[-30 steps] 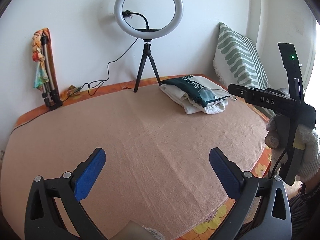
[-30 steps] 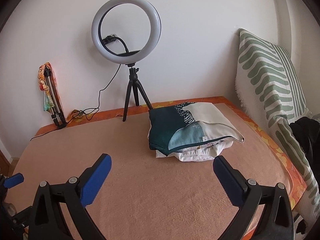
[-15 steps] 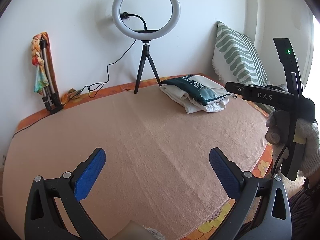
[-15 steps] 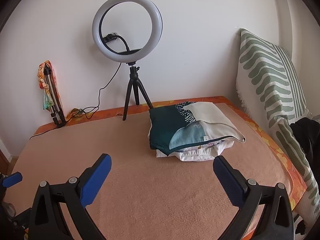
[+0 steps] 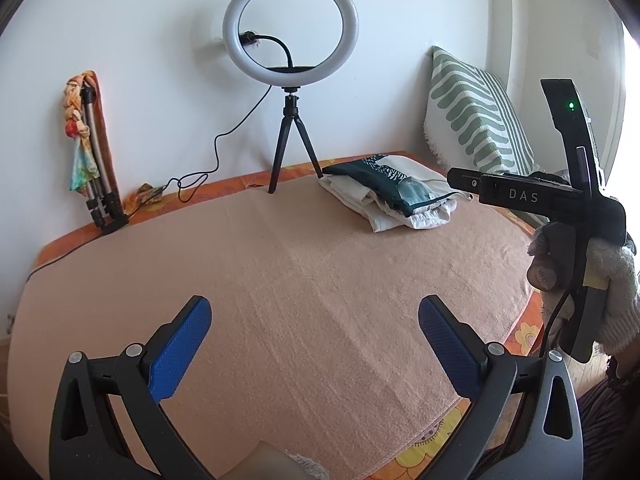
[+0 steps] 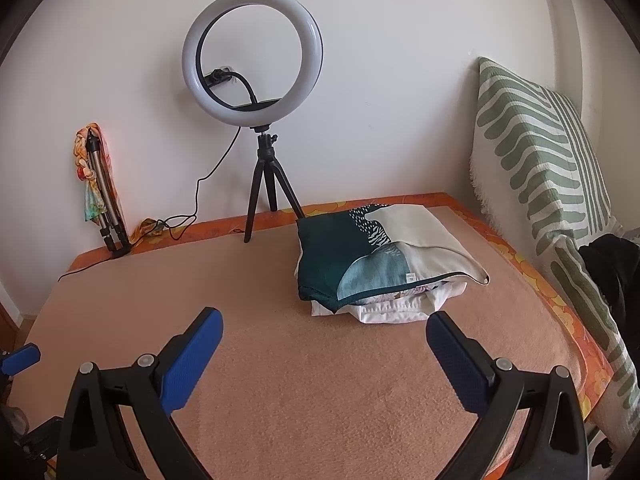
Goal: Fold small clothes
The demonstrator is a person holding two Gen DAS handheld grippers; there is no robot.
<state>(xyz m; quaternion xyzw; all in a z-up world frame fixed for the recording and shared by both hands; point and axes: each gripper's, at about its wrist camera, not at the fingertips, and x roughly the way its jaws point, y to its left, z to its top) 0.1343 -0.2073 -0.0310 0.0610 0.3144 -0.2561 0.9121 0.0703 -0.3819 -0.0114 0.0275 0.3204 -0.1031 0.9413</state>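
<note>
Peach terry blanket [image 6: 320, 400] covers the bed; the only clothes visible are one folded stack [image 6: 380, 264], centre-right of the right wrist frame and upper right of centre in the left wrist frame [image 5: 392, 196]. Stack: dark teal, pale blue and cream printed piece on top, white garments beneath, their edges showing at the near side. Long axis runs roughly left-right in the right view, near edge facing the camera. Right claw [image 6: 324, 364]: jaws wide apart, nothing held, hovering over bare blanket; stack lies straight ahead and slightly right, near. Left claw [image 5: 316, 348]: jaws equally wide, nothing held; stack well apart, far up and to the right. Right hand [image 5: 612, 292], gloved, shows at right edge of the left view, between left claw and stack. Judgement: right claw is clearly the nearer one to the stack. No unfolded garment is visible on the blanket, so the step in hand cannot be told. Ring light [image 6: 252, 52] stands behind the stack; striped cushion [image 6: 540, 160] at right.
</note>
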